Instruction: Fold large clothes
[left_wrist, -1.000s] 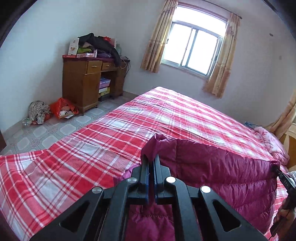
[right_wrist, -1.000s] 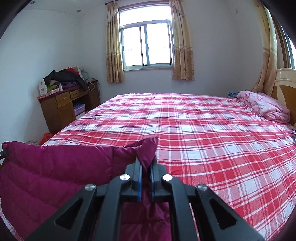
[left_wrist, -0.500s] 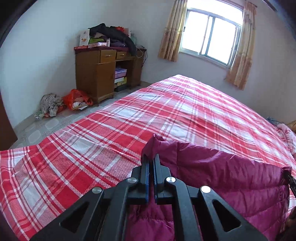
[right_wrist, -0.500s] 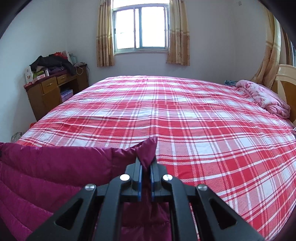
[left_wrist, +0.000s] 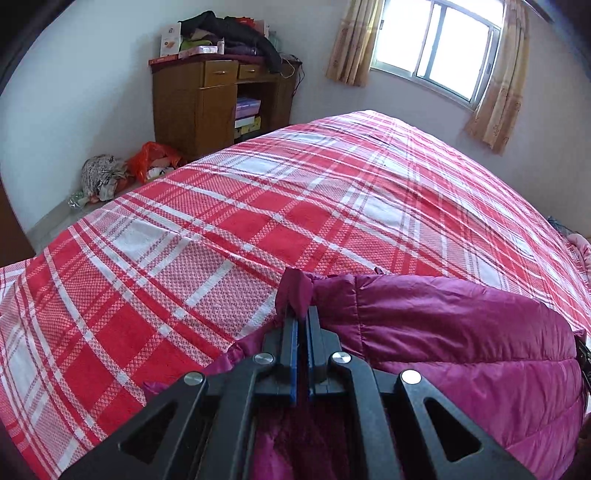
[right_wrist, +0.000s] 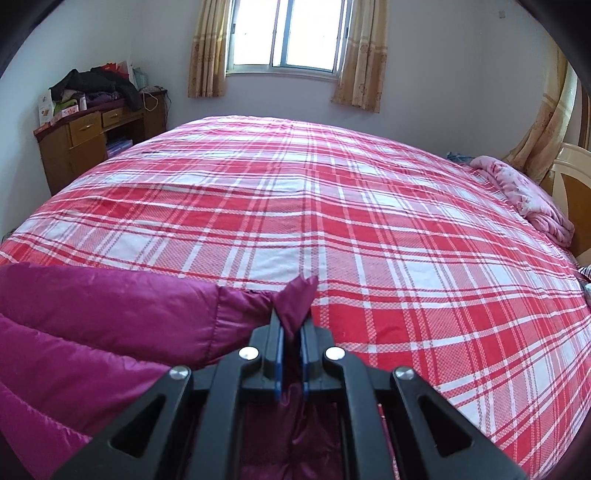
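Observation:
A large magenta quilted jacket (left_wrist: 461, 343) hangs stretched between my two grippers over the near part of a bed with a red and white plaid sheet (left_wrist: 258, 206). My left gripper (left_wrist: 302, 314) is shut on the jacket's left corner, which pokes out past the fingertips. My right gripper (right_wrist: 291, 321) is shut on the jacket's right corner (right_wrist: 297, 299). In the right wrist view the jacket (right_wrist: 110, 332) spreads to the left, low over the sheet (right_wrist: 332, 206). Its lower part is hidden behind the grippers.
A wooden desk (left_wrist: 218, 99) piled with clothes and boxes stands by the left wall, also in the right wrist view (right_wrist: 92, 133). Bags and a cloth heap (left_wrist: 122, 173) lie on the floor. A pink blanket (right_wrist: 524, 195) lies by the headboard. A curtained window (right_wrist: 288, 33) is behind.
Both grippers have tilted down and moved forward and lower over the bed, still holding the jacket corners. The sheet fills more of both views and the jacket's top edge sits closer to it.

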